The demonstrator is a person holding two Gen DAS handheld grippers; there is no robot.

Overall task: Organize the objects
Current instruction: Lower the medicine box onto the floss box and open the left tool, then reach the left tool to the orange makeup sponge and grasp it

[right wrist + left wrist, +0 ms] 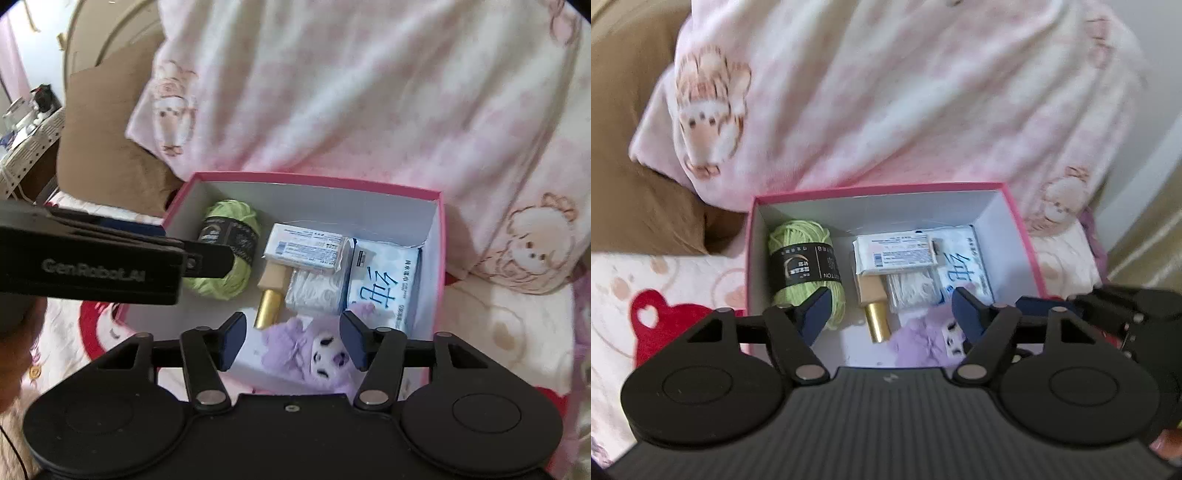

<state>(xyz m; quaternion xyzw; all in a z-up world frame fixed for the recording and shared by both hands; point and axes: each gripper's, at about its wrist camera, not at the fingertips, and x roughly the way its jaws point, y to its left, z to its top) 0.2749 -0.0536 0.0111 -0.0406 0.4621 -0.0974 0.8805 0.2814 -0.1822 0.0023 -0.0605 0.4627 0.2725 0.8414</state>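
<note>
A pink box (pixel 1023 229) (pixel 441 258) with a white inside sits on the bed. In it lie a green yarn ball (pixel 803 266) (pixel 231 258), a white labelled packet (pixel 897 253) (pixel 306 249), a gold tube (pixel 877 319) (pixel 269 306), a white cloth pack (pixel 912 290) (pixel 314 293), a tissue pack (pixel 964 266) (pixel 384 284) and a purple plush toy (pixel 923 345) (pixel 314 354). My left gripper (pixel 890 314) is open and empty above the box's near edge. My right gripper (pixel 291 339) is open and empty, with the plush below and between its fingers.
A pink-and-white fleece blanket (pixel 886 92) (pixel 351 92) is heaped behind the box. A brown pillow (pixel 639 184) (pixel 107 147) lies at the left. The left gripper's body (pixel 92 266) crosses the right wrist view over the box's left side. A side table (pixel 26 140) stands far left.
</note>
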